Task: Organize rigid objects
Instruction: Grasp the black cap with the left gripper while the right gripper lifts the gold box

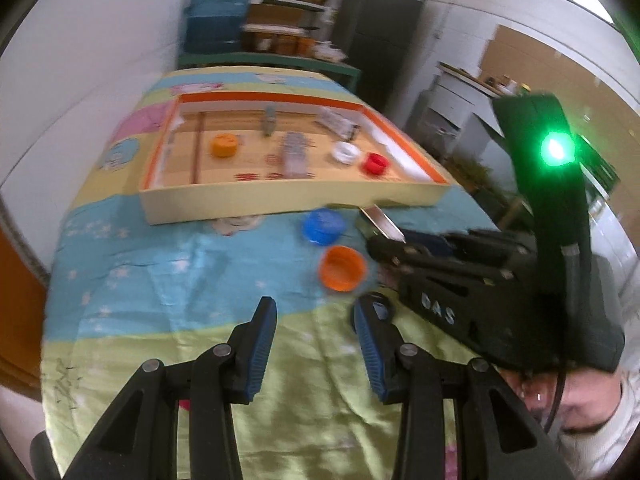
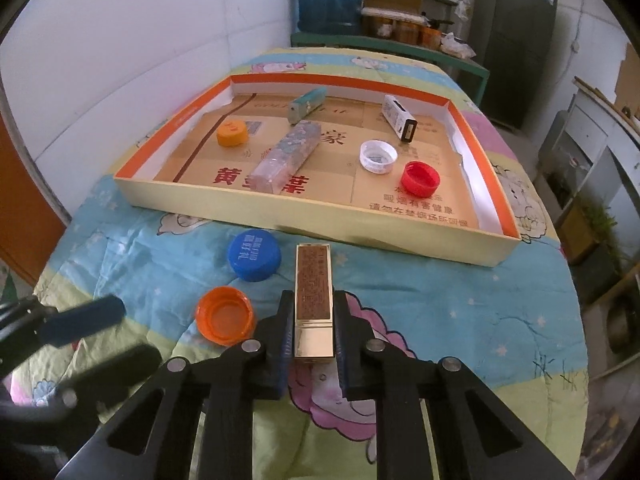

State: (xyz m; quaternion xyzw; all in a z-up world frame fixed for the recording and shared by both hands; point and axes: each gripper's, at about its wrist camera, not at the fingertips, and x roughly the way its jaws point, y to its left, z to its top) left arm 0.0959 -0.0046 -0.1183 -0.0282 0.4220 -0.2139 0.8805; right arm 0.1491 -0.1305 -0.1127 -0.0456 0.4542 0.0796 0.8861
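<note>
Right wrist view: gold tube (image 2: 314,300) is pinched by right gripper (image 2: 314,312) near the tray (image 2: 304,220); rigid, light, probably slick, best held mid-body. Left gripper (image 1: 314,344) is spread, empty.

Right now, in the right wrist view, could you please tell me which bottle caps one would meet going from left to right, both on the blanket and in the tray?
Orange cap on the blanket → yellow-orange cap in the tray → blue cap → white cap → red cap.
</note>
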